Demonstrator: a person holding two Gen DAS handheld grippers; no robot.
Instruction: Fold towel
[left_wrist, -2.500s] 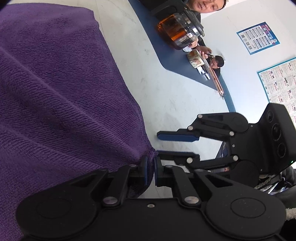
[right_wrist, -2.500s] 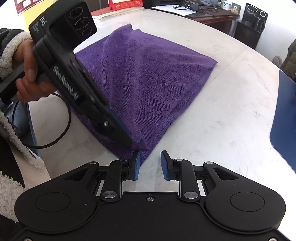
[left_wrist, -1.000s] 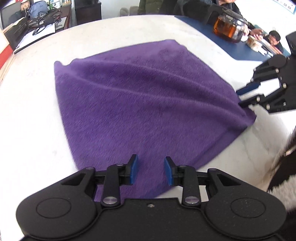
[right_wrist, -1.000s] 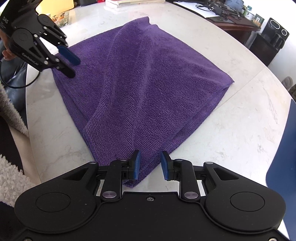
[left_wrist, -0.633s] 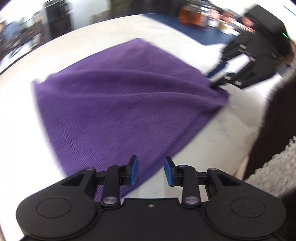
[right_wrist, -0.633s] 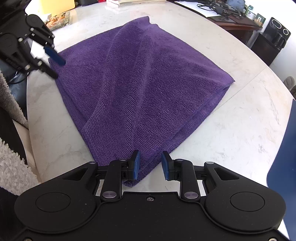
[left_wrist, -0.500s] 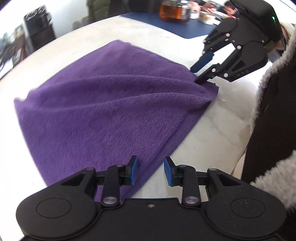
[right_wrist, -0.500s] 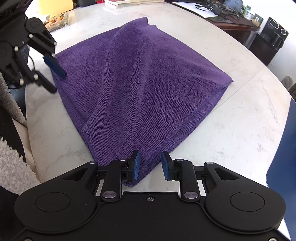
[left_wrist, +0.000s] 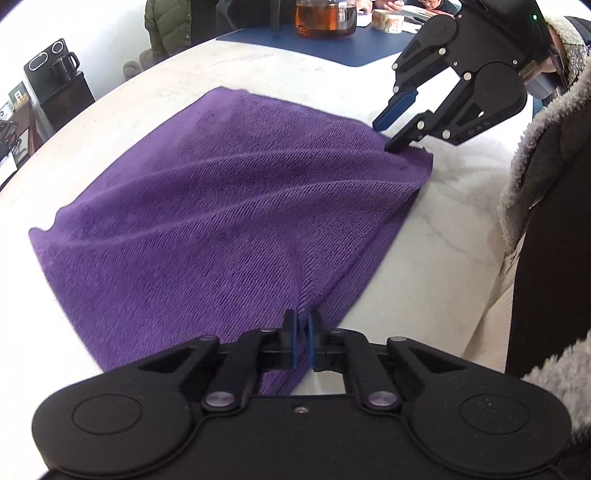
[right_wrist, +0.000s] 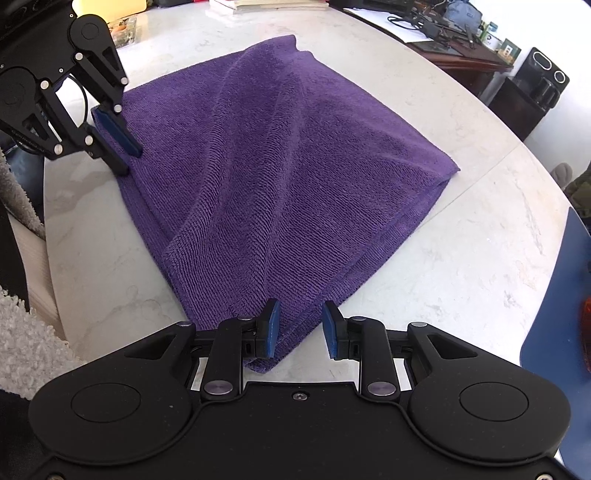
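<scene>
A purple towel (left_wrist: 221, 206) lies folded on the white marble table (right_wrist: 461, 258), with long creases across it. My left gripper (left_wrist: 302, 325) has shut on a raised ridge of cloth at the towel's near edge. In the right wrist view the left gripper (right_wrist: 123, 158) sits at the towel's (right_wrist: 295, 166) far left corner. My right gripper (right_wrist: 300, 325) stands open over the near corner, with cloth between the pads but not pinched. The left wrist view shows the right gripper (left_wrist: 384, 136) with its lower fingertip on that corner.
A blue mat (left_wrist: 332, 44) at the table's far side holds a glass teapot (left_wrist: 325, 18) of amber tea. A person's dark coat with fleece trim (left_wrist: 546, 221) stands close at the table edge. A black appliance (right_wrist: 535, 85) and a cluttered desk lie beyond the table.
My left gripper rolled and swung along the towel's edge, then closed on a ridge of cloth. The right gripper stayed open over its corner.
</scene>
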